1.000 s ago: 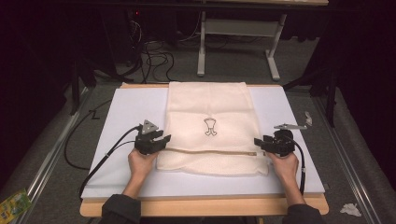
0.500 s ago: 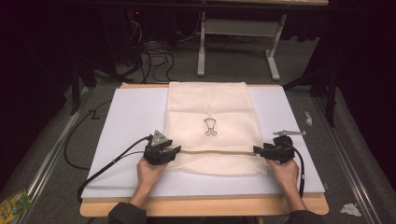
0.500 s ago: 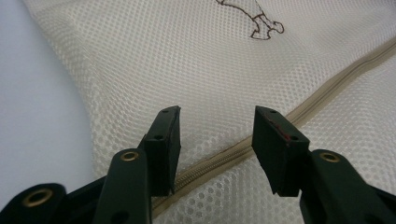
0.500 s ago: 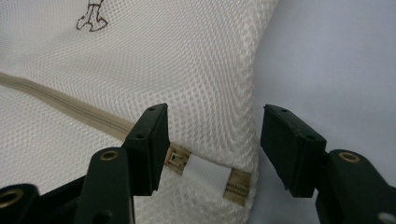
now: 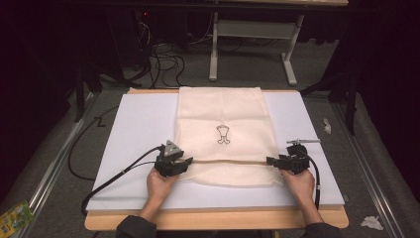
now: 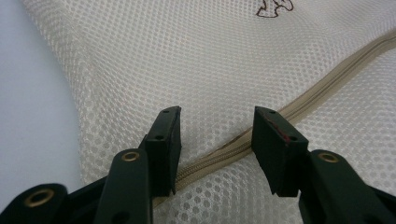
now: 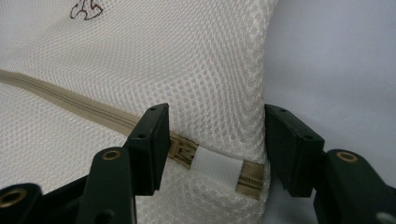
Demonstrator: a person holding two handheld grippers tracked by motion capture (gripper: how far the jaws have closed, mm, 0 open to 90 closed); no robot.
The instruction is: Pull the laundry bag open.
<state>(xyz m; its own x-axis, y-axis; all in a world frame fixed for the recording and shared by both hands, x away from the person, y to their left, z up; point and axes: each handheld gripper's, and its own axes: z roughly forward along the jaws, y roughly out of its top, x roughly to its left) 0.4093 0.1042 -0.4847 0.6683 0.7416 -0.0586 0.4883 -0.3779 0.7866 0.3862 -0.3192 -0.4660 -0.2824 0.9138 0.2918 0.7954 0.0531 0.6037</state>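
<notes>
A cream mesh bag (image 5: 220,114) with a small dark emblem (image 5: 223,134) lies flat on a white board (image 5: 138,124). A tan zipper (image 5: 228,161) crosses it near the front. My left gripper (image 5: 187,162) rests at the bag's left edge, open, with its jaws either side of the zipper (image 6: 327,84) and not pressing. My right gripper (image 5: 270,160) is at the right edge. Its jaws have just been closing and still stand apart around the zipper slider (image 7: 182,151), a white tab (image 7: 217,168) and a bulge of mesh.
The board sits on a wooden table (image 5: 213,218). A small metal piece (image 5: 302,141) lies on the board just beyond the right gripper. Cables (image 5: 163,54) and a white frame (image 5: 247,34) stand on the floor behind. A green packet (image 5: 12,215) and crumpled paper (image 5: 371,222) lie on the floor.
My left gripper has come nearer and to the right, down onto the bag's left edge at the zipper. The right gripper has stayed at the right edge.
</notes>
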